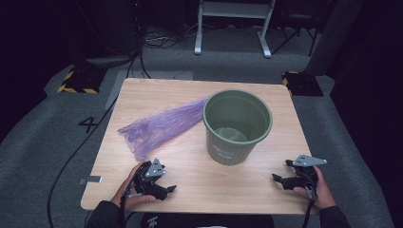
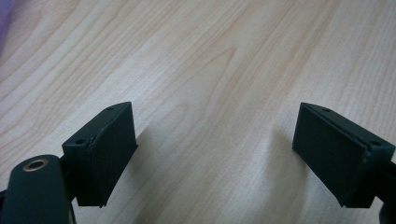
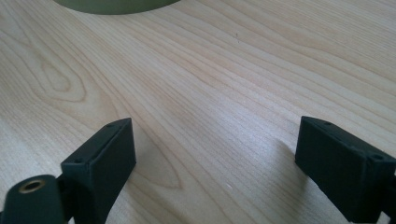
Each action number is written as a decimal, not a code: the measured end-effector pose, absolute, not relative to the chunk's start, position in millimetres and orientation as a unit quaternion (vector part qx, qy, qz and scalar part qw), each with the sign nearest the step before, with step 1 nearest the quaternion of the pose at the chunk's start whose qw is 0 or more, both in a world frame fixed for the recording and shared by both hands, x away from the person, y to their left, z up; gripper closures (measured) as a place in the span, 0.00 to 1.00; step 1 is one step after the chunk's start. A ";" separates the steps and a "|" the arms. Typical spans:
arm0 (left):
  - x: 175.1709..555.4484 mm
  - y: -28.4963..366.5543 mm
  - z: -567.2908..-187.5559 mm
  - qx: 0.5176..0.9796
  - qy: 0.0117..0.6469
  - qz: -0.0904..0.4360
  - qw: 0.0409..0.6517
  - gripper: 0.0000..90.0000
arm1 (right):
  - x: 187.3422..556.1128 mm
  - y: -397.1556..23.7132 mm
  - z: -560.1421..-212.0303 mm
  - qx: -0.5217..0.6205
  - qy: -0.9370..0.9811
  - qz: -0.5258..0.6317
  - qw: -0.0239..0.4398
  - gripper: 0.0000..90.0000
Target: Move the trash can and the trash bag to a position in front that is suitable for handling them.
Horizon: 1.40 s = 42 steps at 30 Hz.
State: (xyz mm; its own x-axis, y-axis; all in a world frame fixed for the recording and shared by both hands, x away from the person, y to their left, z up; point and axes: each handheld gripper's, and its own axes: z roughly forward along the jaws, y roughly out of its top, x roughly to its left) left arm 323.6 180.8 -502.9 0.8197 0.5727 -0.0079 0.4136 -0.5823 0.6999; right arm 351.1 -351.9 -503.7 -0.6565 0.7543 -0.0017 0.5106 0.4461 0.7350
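High view: a green waste bin (image 1: 237, 124) stands upright on the wooden bench (image 1: 199, 190), and a crumpled purple plastic bag (image 1: 159, 127) lies just left of it, one end touching its rim. The left hand-held gripper (image 1: 166, 189) rests near the bag's lower end, jaws wide and empty. The right hand-held gripper (image 1: 280, 179), also wide and empty, sits near the bench's right front, apart from the bin.
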 end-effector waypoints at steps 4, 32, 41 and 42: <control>326.8 185.7 -502.6 0.876 0.296 0.120 0.361 0.16 | 352.0 -351.7 -503.8 0.378 0.835 0.364 0.167 0.13; 357.5 218.1 -481.7 0.824 0.371 0.213 0.372 0.18 | 354.7 -349.1 -503.9 0.377 0.836 0.363 0.165 0.11; 368.2 244.2 -475.3 0.801 0.400 0.233 0.381 0.18 | 354.8 -349.1 -503.9 0.377 0.836 0.363 0.165 0.11; 369.7 247.8 -475.5 0.797 0.405 0.237 0.379 0.18 | 354.7 -349.1 -503.9 0.377 0.836 0.362 0.165 0.11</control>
State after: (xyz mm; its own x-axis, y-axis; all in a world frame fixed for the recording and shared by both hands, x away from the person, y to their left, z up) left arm 369.7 247.8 -475.5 0.5589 0.8262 0.0710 0.4664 -0.3841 0.7968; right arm 354.7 -349.1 -503.9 -0.6609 0.7505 -0.0023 0.5115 0.4526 0.7304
